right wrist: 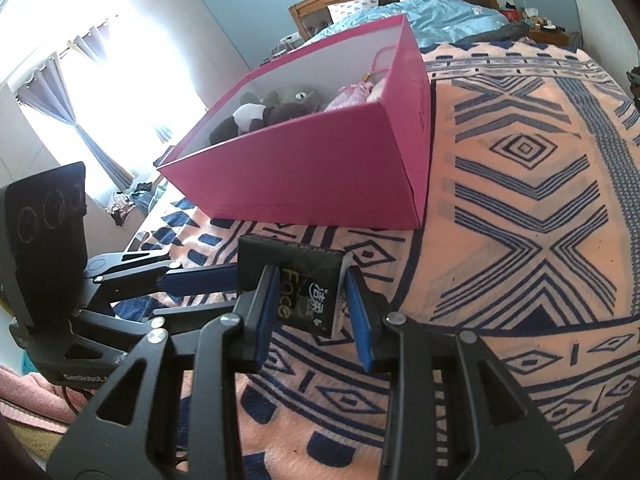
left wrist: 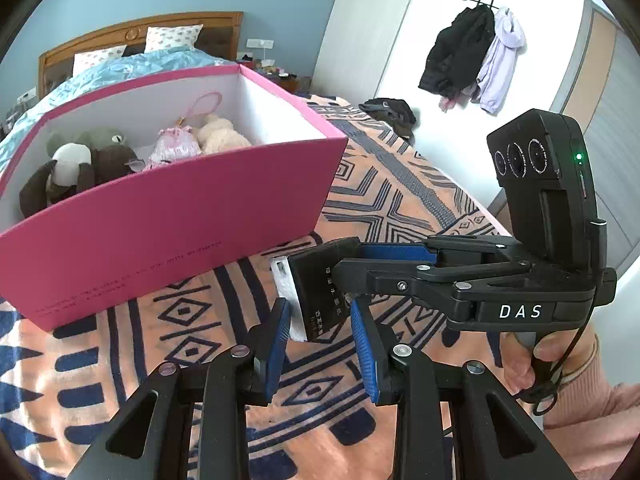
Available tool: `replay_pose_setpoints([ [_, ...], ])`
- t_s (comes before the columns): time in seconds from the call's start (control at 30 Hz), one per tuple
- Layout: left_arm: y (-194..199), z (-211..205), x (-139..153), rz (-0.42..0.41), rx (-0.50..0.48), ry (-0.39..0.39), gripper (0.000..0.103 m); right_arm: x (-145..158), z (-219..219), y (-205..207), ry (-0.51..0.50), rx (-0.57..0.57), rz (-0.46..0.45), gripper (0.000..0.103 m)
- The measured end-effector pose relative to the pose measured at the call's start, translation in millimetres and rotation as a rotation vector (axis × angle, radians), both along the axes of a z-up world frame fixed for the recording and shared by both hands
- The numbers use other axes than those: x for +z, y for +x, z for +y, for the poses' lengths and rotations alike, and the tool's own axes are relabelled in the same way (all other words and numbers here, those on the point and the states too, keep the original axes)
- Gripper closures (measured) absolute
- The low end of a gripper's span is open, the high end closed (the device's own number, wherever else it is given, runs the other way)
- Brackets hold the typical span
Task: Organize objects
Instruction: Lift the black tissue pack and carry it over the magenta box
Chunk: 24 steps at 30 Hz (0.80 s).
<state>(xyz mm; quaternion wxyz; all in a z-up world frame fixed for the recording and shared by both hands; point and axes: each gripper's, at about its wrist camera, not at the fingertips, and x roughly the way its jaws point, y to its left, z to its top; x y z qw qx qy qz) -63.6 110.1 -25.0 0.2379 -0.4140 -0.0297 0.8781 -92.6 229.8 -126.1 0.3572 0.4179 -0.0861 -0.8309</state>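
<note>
A black tissue pack (left wrist: 316,292) (right wrist: 298,284) with white ends lies on the patterned blanket in front of the pink box (left wrist: 168,216) (right wrist: 320,172). My right gripper (right wrist: 310,300) is closed around it, blue pads on both sides; it shows from the side in the left wrist view (left wrist: 352,264). My left gripper (left wrist: 320,320) is open just in front of the pack, its left finger touching the white end, and shows in the right wrist view (right wrist: 200,280). The box holds a brown plush toy (left wrist: 92,160), a pink pouch (left wrist: 176,146) and a cream plush (left wrist: 220,134).
The orange and navy blanket (right wrist: 520,200) covers the bed to the right. Pillows and a wooden headboard (left wrist: 140,36) lie behind the box. Dark clothes (left wrist: 390,110) lie on the far bed edge. Coats (left wrist: 472,56) hang on the wall.
</note>
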Motion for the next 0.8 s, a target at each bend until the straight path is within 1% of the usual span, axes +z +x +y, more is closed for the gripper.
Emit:
replay_pose_setpoints([
  [0.37,8.1,-2.6,11.2,0.034,0.0,0.006,0.072,15.1,-2.4,8.5,0.01,0.009,0.046,0.066],
  [0.8,7.2,-6.5,24.7,0.066,-0.002,0.015,0.072,32.5,-4.2,11.4,0.019,0.014,0.1,0.066],
])
